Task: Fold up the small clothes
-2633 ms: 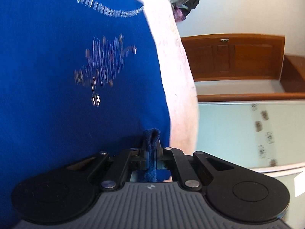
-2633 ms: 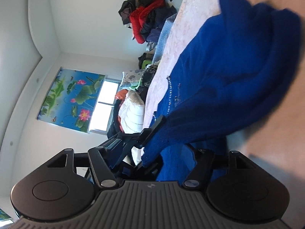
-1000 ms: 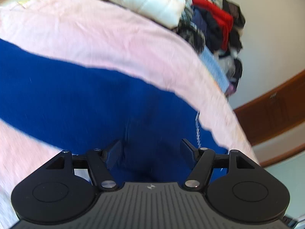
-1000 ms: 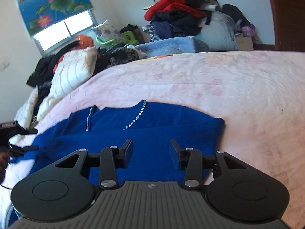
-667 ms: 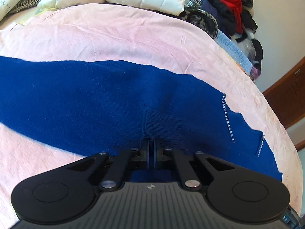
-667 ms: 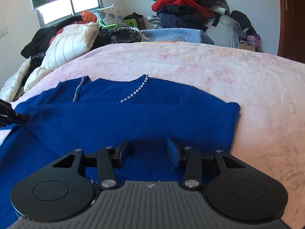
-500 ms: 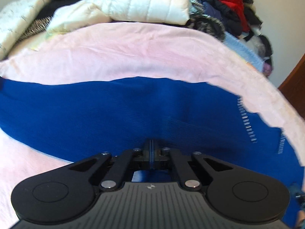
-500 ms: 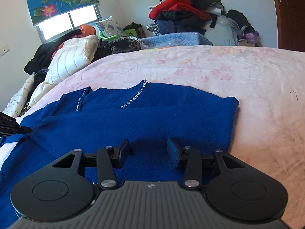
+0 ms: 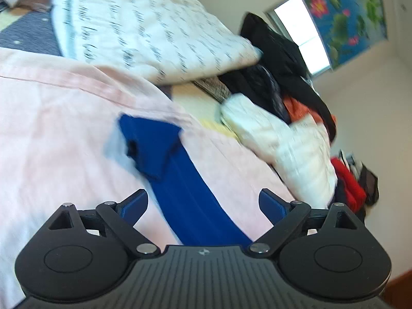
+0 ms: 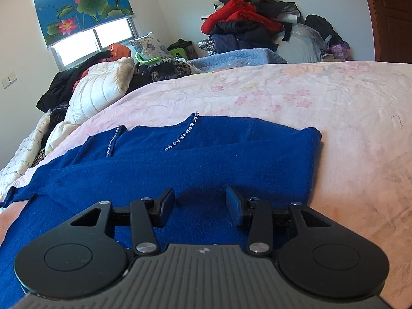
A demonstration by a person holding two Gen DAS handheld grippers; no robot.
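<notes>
A royal blue sweater [image 10: 206,159] with a beaded neckline lies spread on the pink bedspread [image 10: 334,108], one sleeve folded across its body. My right gripper [image 10: 200,206] hovers low over the sweater's near hem, jaws apart, nothing pinched between them. In the left wrist view a long blue sleeve [image 9: 180,180] stretches away over the bedspread [image 9: 56,134], its cuff end crumpled. My left gripper [image 9: 203,202] stands over that sleeve with its jaws opening wide; the cloth passes beneath them and the pads do not press it.
A white printed quilt [image 9: 144,25], white puffy jacket [image 10: 100,90] and dark clothes pile at the bed's head. More clothes [image 10: 247,28] are heaped against the far wall by a wooden door [image 10: 391,13]. A window with a lotus blind [image 10: 82,7] is at the left.
My left gripper was shut on the sweater's cloth; it has let go, opened wide and swung left toward the sleeve's end. The right gripper sank slightly and stays open.
</notes>
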